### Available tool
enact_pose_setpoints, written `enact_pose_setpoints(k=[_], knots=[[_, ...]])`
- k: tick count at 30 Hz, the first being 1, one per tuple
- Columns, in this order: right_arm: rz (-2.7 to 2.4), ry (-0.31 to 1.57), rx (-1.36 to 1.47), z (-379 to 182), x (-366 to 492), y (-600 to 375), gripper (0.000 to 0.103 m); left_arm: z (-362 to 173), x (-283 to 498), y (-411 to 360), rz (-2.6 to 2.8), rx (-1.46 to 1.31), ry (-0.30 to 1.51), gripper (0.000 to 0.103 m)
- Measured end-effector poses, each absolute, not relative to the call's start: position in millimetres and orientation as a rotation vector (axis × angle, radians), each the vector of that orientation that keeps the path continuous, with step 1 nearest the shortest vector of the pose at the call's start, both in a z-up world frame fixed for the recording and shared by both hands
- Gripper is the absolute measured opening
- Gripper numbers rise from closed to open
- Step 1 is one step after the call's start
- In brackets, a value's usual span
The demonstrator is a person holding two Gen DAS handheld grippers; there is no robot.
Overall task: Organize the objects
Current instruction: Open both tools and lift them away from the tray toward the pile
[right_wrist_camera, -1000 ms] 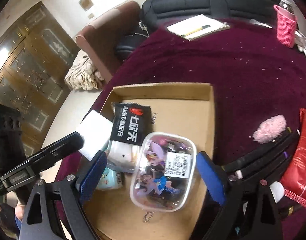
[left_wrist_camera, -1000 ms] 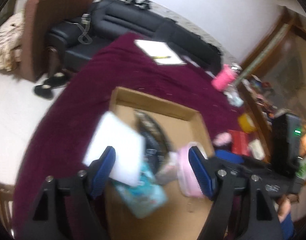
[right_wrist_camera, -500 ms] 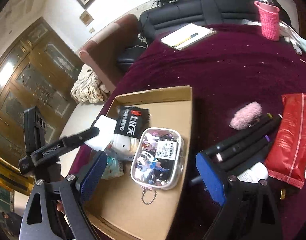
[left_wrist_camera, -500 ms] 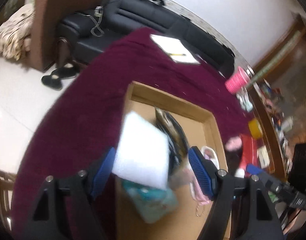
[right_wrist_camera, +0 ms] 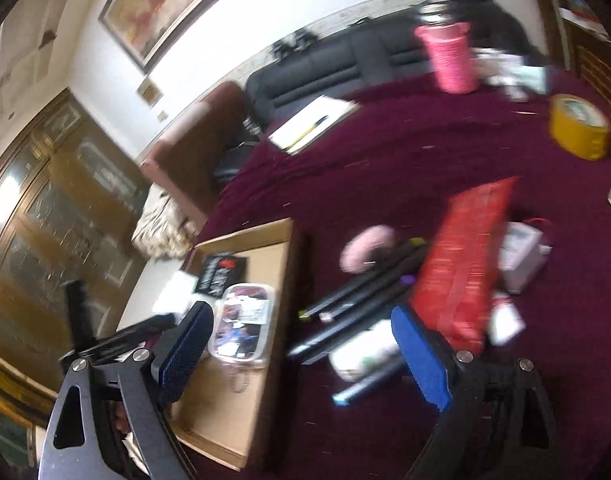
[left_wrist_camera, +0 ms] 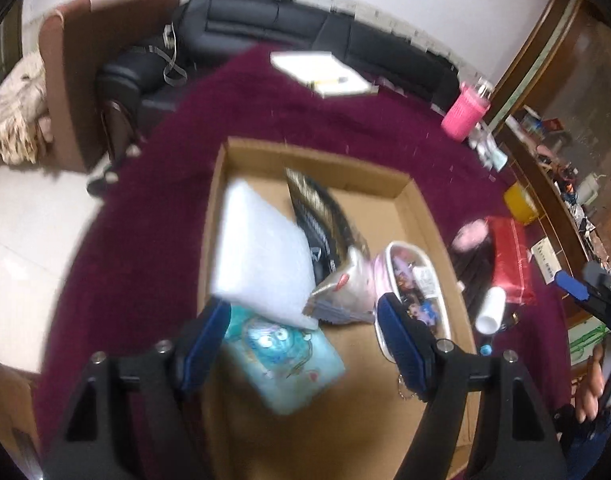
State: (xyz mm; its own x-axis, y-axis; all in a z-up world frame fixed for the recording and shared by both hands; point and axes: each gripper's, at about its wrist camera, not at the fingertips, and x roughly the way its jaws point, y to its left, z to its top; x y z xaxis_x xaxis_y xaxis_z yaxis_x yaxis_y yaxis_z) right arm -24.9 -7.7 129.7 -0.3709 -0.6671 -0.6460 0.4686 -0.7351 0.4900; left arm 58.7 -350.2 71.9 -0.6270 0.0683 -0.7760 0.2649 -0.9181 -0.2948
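A shallow cardboard box (left_wrist_camera: 317,157) (right_wrist_camera: 283,264) lies on the maroon tablecloth. In it are a white pad (left_wrist_camera: 261,256), a black snack packet (left_wrist_camera: 317,216) (right_wrist_camera: 219,274), a teal cartoon packet (left_wrist_camera: 281,354) and a clear pouch of stickers (left_wrist_camera: 415,284) (right_wrist_camera: 243,326). My left gripper (left_wrist_camera: 303,340) is open and empty above the box's near half. My right gripper (right_wrist_camera: 301,358) is open and empty over loose items right of the box: black markers (right_wrist_camera: 365,292), a white tube (right_wrist_camera: 363,354), a pink pompom (right_wrist_camera: 367,246) and a red packet (right_wrist_camera: 463,260) (left_wrist_camera: 509,258).
A yellow tape roll (right_wrist_camera: 579,130), a pink sleeved bottle (right_wrist_camera: 449,58) (left_wrist_camera: 465,114) and a notepad with a pen (right_wrist_camera: 311,122) (left_wrist_camera: 323,72) sit farther back on the table. A small white box (right_wrist_camera: 521,258) lies right of the red packet. A black sofa (left_wrist_camera: 305,28) stands behind the table.
The right gripper has swung right, from over the box to over the markers and red packet. The left gripper has moved right over the box; the white pad now lies inside it.
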Motion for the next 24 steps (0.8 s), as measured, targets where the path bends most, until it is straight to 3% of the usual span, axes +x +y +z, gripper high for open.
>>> enact_pose_setpoints(k=[3,8,16,23,24], knots=[[-2.136,-0.343,1.152,126,-28,15,0.094,90,68,-352,-2.760,1.252,0.618,0.081],[-2.136,-0.425,1.160,115,-31,41,0.094,105,68,-345,-2.825,1.232,0.644,0.081],[-2.149,-0.449,1.224,89,-28,64,0.094,103,57,-282,-2.911,1.325,0.522,0.081],[-2.217,-0.451,1.209,73,-26,86,0.094,89,37,-184,-3.043,1.458,0.158,0.080],[-2.223,-0.460,1.210,69,-27,89,0.094,87,31,-171,-3.055,1.477,0.113,0.075]])
